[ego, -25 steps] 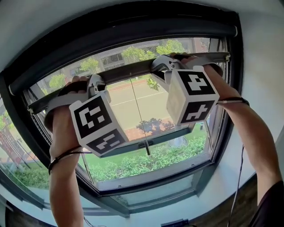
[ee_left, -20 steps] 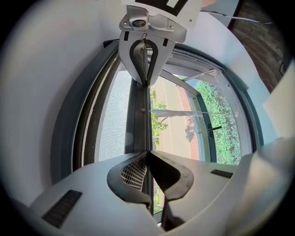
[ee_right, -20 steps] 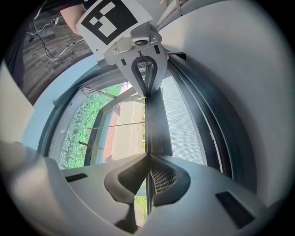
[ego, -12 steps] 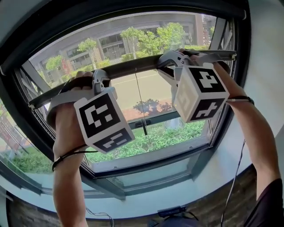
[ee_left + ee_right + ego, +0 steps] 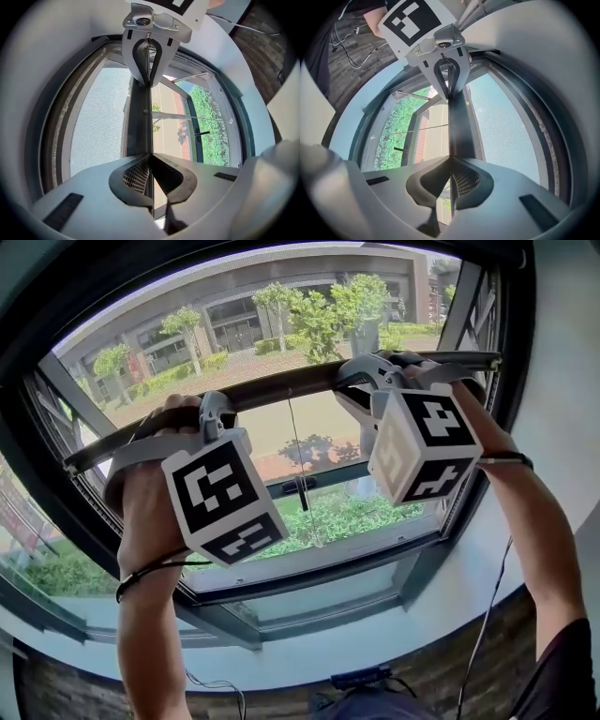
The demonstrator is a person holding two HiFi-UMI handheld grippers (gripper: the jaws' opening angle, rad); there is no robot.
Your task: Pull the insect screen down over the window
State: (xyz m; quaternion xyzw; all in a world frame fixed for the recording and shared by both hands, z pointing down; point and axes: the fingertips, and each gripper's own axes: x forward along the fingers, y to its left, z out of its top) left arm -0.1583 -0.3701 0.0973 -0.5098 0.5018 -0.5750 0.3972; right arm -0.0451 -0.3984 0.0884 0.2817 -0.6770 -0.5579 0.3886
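Head view: the screen point(image 5: 234, 329) is seen drawn partway down the window point(image 5: 309, 573), its bar point(image 5: 281, 390) clamped toward each end by the left gripper point(image 5: 208, 413) and right gripper point(image 5: 361, 381). Pulling is judged under way; an even downward draw to the lower edge is called for.

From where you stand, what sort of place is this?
Probably an upstairs room in a building. A dark window frame fills the view, the screen bar crosses it, and outside you look down on trees, bushes and another building.
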